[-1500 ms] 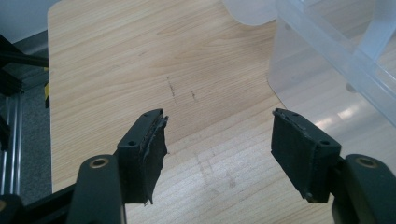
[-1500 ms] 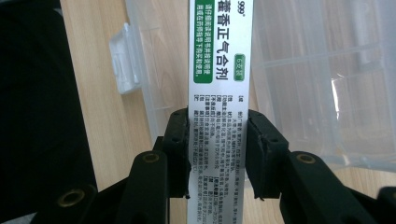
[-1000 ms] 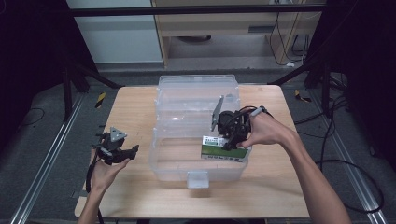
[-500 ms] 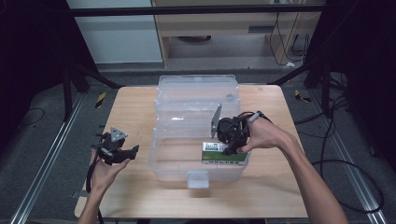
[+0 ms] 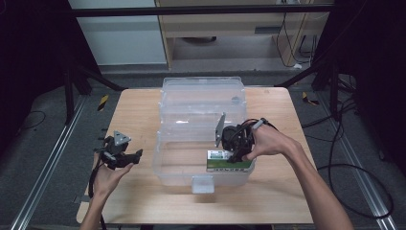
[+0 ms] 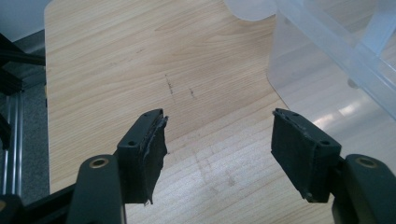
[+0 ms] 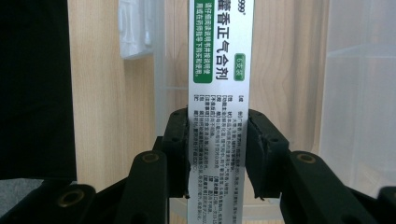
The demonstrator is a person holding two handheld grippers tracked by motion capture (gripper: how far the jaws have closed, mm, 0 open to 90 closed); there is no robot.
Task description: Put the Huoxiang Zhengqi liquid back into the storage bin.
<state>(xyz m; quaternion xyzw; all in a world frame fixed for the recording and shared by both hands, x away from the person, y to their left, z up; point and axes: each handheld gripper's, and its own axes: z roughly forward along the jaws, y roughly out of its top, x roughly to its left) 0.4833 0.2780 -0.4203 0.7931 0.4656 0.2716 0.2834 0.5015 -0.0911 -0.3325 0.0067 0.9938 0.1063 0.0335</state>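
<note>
A clear plastic storage box (image 5: 177, 160) stands open in the middle of the wooden table, its lid (image 5: 201, 93) folded back behind it. My right gripper (image 5: 235, 154) reaches down into the box's near right corner, shut on a white and green medicine carton (image 5: 225, 162). In the right gripper view the carton (image 7: 220, 70) runs straight up between the pads (image 7: 180, 140), which press on both its sides. My left gripper (image 5: 128, 159) rests in a hand left of the box, open and holding nothing. In the left gripper view its jaws stand wide apart (image 6: 217, 140) over bare wood, the box wall (image 6: 322, 79) to the right.
The table (image 5: 139, 120) has bare wood left, right and in front of the box. A white latch (image 5: 202, 183) sticks out at the box's front. Metal rails (image 5: 43, 167) run along the floor at the left; cables (image 5: 354, 167) lie on the floor at the right.
My right gripper has sunk lower into the box with the carton in it. The left gripper has stayed where it was.
</note>
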